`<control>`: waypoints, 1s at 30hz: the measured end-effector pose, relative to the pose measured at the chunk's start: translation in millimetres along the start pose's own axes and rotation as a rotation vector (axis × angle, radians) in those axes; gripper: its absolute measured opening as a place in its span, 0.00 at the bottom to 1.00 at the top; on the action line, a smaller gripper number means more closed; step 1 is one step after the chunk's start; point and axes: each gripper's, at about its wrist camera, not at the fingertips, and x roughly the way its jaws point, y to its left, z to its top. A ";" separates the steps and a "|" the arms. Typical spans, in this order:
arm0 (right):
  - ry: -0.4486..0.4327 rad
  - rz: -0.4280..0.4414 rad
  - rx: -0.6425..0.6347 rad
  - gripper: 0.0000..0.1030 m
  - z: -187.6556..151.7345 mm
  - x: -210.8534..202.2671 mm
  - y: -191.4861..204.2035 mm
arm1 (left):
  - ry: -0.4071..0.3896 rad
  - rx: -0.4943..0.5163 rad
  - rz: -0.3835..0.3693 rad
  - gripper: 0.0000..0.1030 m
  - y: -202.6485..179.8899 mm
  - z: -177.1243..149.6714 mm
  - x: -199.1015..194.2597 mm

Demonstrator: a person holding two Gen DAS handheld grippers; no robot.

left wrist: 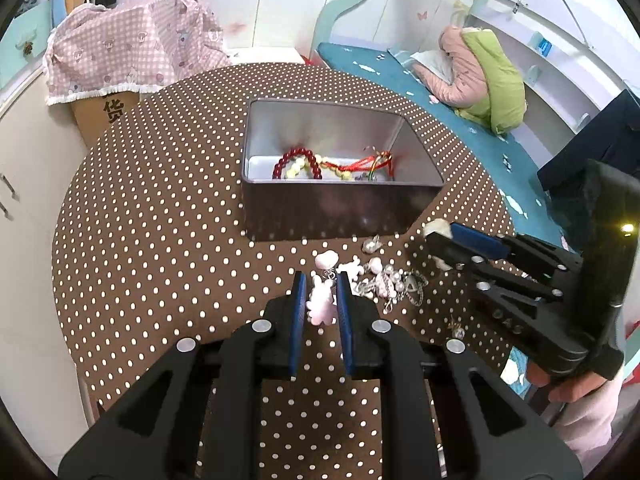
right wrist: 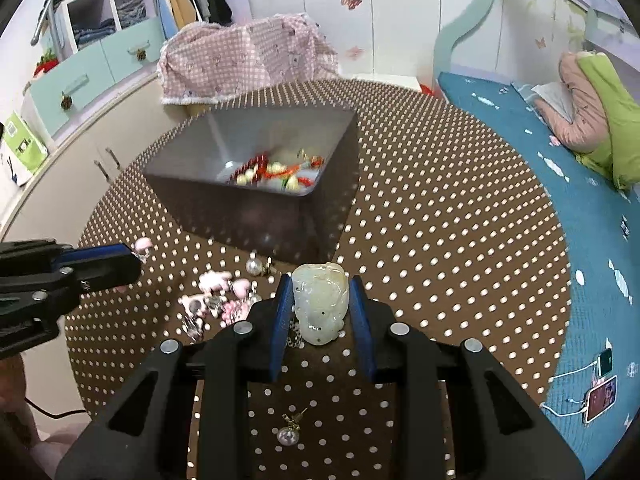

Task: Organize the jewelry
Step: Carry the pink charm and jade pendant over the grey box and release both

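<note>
With the right gripper (right wrist: 322,306) clamping the pale jade pendant (right wrist: 320,300) just above the dotted table (right wrist: 440,240), the open tin (right wrist: 256,216) is lying ahead and leftward, while the left gripper (left wrist: 321,292) is pinching a pink charm (left wrist: 321,304) directly before that tin.
</note>
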 end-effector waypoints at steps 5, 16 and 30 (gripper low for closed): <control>-0.070 0.019 0.007 0.26 15.5 -23.8 -1.3 | -0.052 0.018 -0.014 0.15 -0.2 17.1 -10.0; -0.091 0.068 -0.055 0.26 51.1 -9.0 19.0 | -0.084 0.022 -0.021 0.15 4.8 62.2 6.4; -0.005 0.085 -0.077 0.27 63.1 28.4 27.1 | -0.038 0.014 -0.021 0.22 19.5 79.6 37.2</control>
